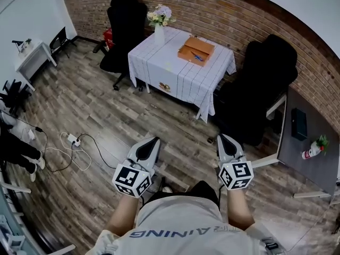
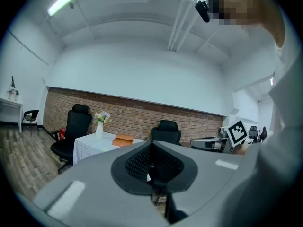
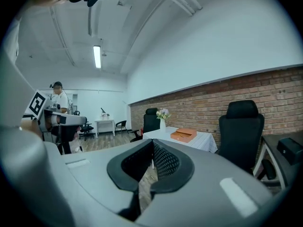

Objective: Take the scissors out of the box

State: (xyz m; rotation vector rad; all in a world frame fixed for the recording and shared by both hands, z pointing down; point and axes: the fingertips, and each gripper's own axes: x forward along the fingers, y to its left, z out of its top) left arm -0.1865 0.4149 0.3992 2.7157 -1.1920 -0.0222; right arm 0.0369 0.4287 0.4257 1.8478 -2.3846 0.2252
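Note:
An open orange box (image 1: 196,49) lies on a table with a white cloth (image 1: 175,70) across the room. Blue-handled scissors (image 1: 197,57) rest inside it. Both grippers are held out low in front of the person, well short of the table. The left gripper (image 1: 155,139) has its jaws closed together with nothing between them, and so does the right gripper (image 1: 221,137). Beyond the left gripper (image 2: 151,148) the box (image 2: 123,139) looks small and far off. Past the right gripper (image 3: 152,145) the box (image 3: 183,135) is a little to the right.
A white vase of flowers (image 1: 159,31) stands on the table's far left corner. Black office chairs stand behind (image 1: 127,15) and to the right (image 1: 263,84) of the table. A power strip with cables (image 1: 71,139) lies on the wooden floor. A grey desk (image 1: 308,142) stands at the right.

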